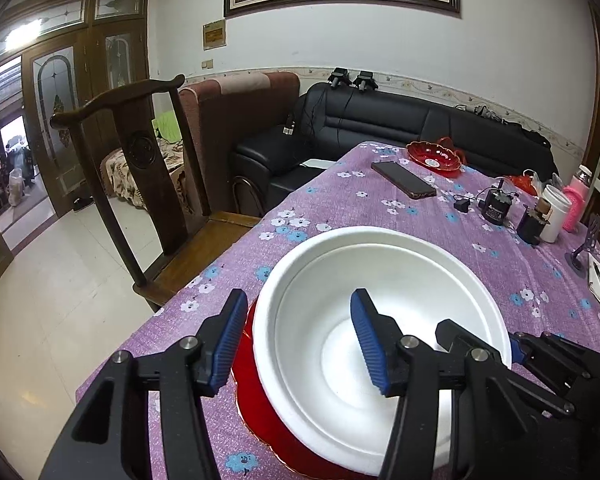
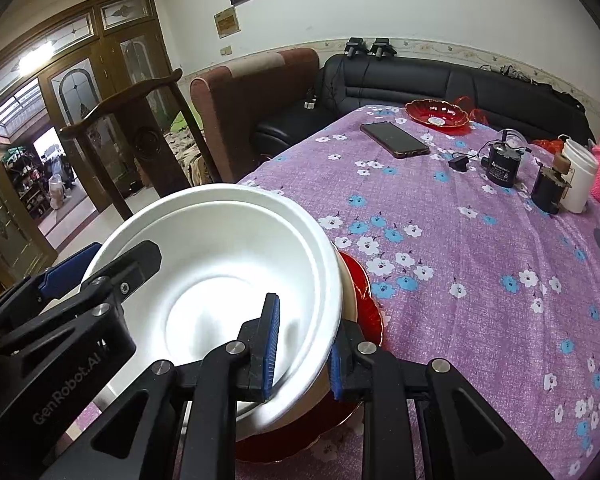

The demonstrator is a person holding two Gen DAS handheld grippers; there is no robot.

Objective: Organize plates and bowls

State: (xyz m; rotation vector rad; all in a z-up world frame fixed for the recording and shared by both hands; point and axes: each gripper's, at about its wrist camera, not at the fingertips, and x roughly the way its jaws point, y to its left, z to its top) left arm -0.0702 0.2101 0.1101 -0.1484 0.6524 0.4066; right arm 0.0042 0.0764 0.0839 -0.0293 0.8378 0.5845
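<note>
A white bowl point(image 1: 380, 300) sits nested on another bowl, on a red plate point(image 1: 260, 412) at the near edge of the table. My left gripper point(image 1: 298, 336) is open, its jaws on either side of the bowl's left rim without touching it. My right gripper point(image 2: 302, 350) has its jaws closed on the white bowl's point(image 2: 220, 272) right rim. A cream bowl point(image 2: 350, 292) shows under it, above the red plate point(image 2: 364, 300). A second red dish point(image 1: 434, 156) stands at the far end of the table and also shows in the right wrist view point(image 2: 436, 114).
The table has a purple flowered cloth point(image 1: 360, 212). On it lie a phone point(image 1: 402, 179), a black cylinder with cable point(image 1: 496, 206), a white cup point(image 1: 554, 212) and a pink item point(image 1: 576, 204). A wooden chair point(image 1: 148, 184) stands at the left; a black sofa point(image 1: 380, 120) is behind.
</note>
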